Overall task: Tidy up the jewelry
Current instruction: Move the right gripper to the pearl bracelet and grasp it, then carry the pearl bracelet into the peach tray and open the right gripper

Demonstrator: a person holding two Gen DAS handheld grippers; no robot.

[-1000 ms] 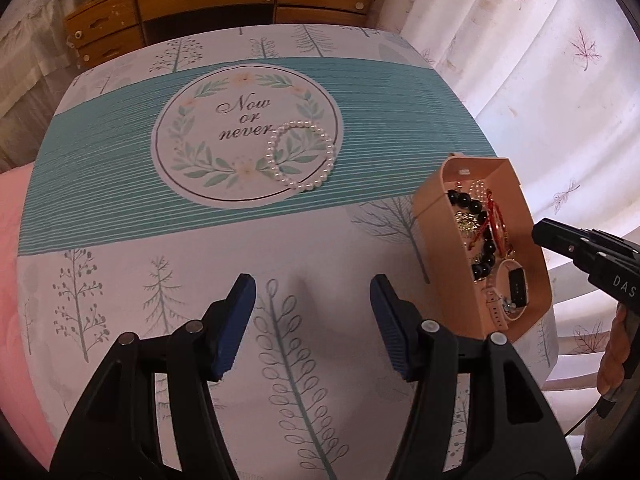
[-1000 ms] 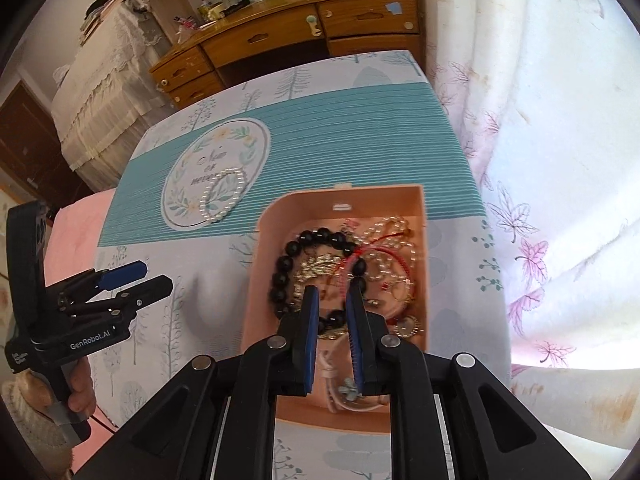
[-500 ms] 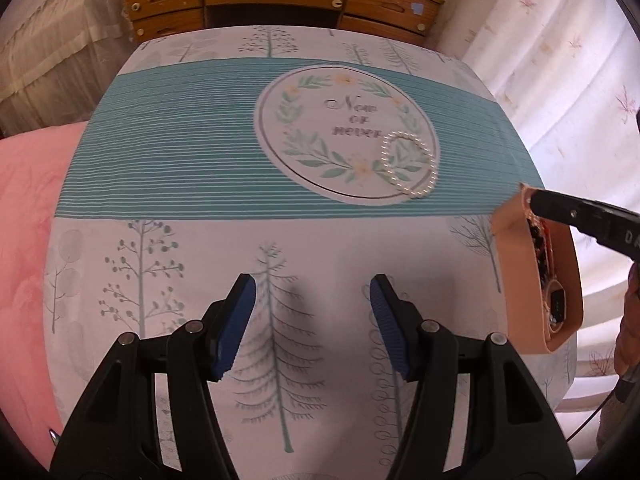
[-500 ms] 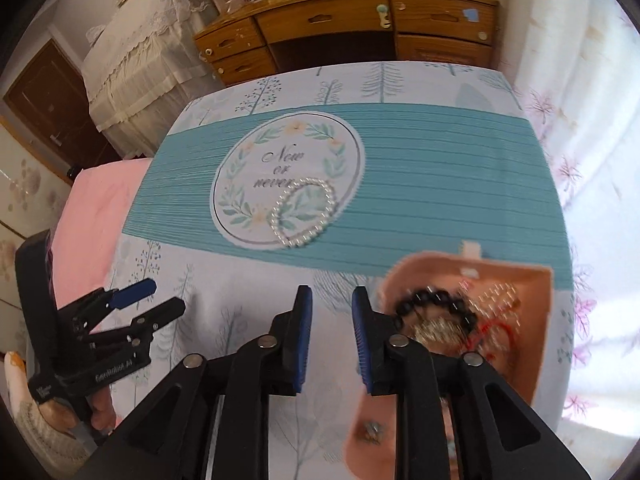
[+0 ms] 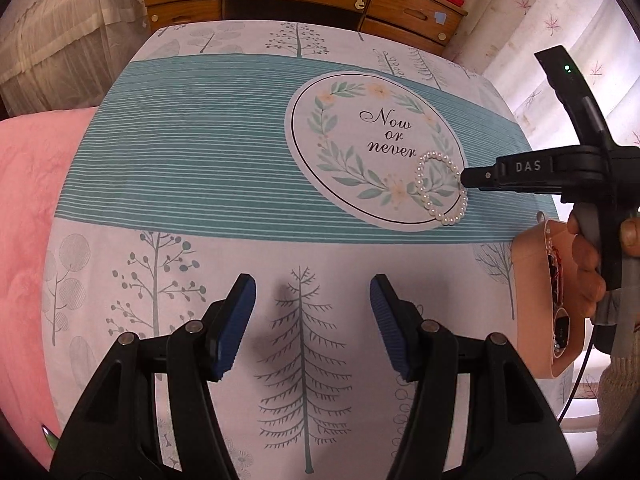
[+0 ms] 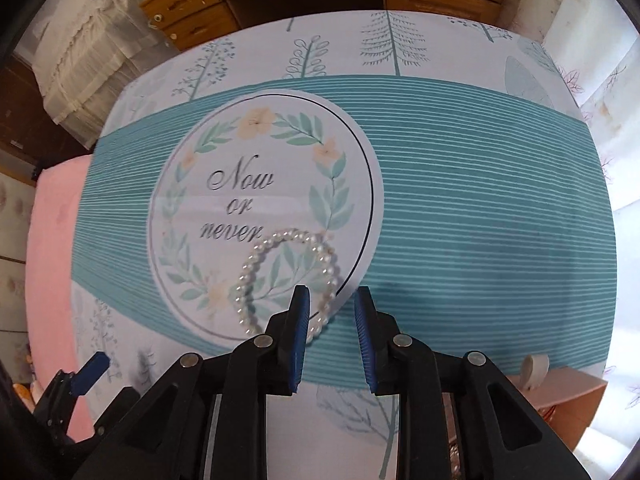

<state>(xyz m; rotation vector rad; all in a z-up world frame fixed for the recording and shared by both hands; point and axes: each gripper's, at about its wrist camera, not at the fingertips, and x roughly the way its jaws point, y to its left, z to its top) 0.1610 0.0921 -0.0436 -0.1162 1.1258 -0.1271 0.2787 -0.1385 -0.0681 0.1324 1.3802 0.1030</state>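
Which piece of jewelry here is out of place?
The pearl bracelet lies loose on the tablecloth's round emblem, apart from the pink jewelry box holding the other pieces.

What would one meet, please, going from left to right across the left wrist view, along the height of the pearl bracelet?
pink blanket → teal striped band → round wreath print → pearl bracelet → right gripper → curtain

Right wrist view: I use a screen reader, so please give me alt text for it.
The right gripper, jaws apart, is over the near right side of a pearl bracelet lying on a teal-striped tablecloth printed "Now or never". A pink jewelry box shows at lower right, the left gripper at lower left.
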